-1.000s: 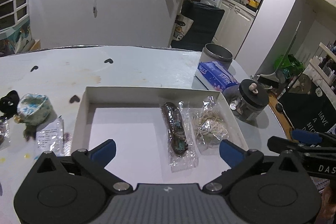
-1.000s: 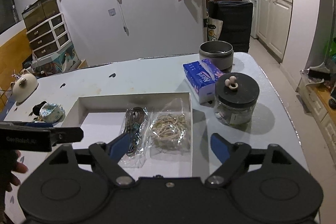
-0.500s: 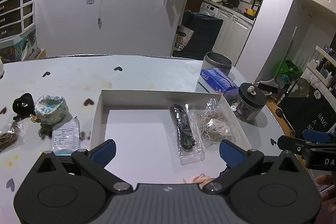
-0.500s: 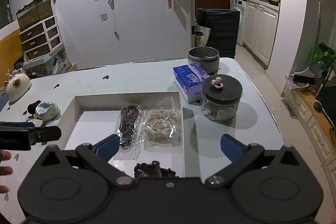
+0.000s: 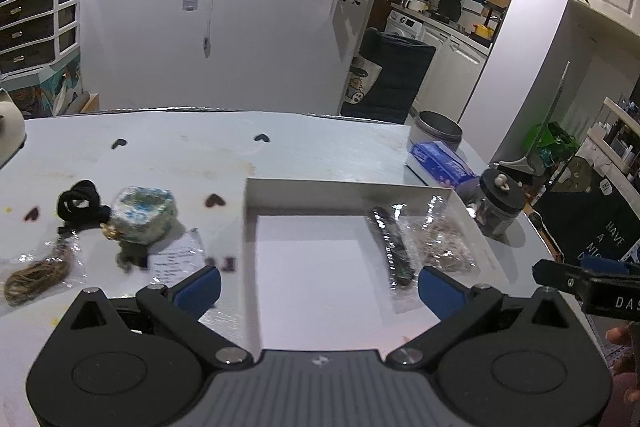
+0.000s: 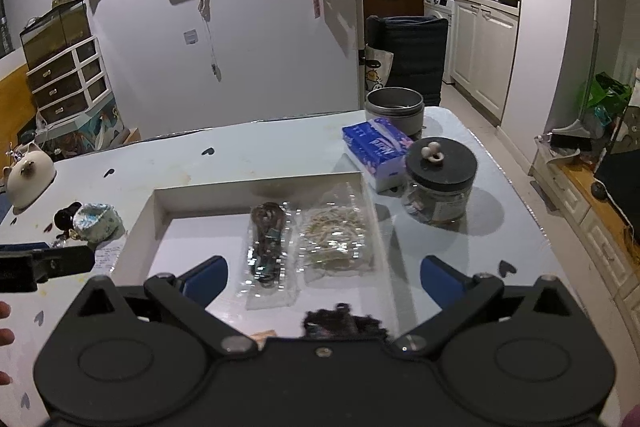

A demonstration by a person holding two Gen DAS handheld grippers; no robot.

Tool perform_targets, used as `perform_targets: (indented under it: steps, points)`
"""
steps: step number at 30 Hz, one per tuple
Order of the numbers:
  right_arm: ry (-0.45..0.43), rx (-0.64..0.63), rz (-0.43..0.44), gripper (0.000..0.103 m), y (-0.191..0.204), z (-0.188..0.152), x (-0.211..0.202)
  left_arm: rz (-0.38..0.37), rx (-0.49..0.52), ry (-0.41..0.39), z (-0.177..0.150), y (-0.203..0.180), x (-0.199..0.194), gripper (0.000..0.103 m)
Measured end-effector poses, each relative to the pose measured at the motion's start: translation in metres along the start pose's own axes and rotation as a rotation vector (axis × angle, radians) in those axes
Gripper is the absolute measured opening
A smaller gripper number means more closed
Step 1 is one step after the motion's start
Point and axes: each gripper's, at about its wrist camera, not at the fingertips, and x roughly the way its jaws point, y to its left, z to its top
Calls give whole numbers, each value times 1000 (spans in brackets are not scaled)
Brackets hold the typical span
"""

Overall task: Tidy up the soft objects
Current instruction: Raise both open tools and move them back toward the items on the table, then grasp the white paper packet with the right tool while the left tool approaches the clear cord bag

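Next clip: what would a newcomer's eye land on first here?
The shallow white box mid-table, with two clear bags side by side at its right end: a dark bundle and pale rubber bands. Left of the box, loose items wait, including a patterned pouch. Both claws hang open, empty.

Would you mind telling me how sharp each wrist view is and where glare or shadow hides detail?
Left wrist view: motion blur smears the white box and its clear bags; strong fisheye bending at the edges. Right wrist view: sharper, though glare glints on the bags, and the lidded jar casts a soft shadow on the table.
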Motion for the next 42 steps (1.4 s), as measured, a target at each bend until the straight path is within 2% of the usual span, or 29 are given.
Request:
perform_targets:
  steps: [19,26,30,36,42]
  points:
    - [19,-34,39,103,129,5,24,89,-64,-7,8,132,-22,103]
    - [19,-54,68,103,176,6,35,108,-43,-8,9,187,-21,103]
    - [17,-56,66,103,200,6,40,84,-24,-2,13,217,-16,103]
    - [35,-58,69,103,226,6,47,-1,59,18,18,260,4,103]
    - [60,-68,65,101,243,6,50,-70,119,99,19,298,39,103]
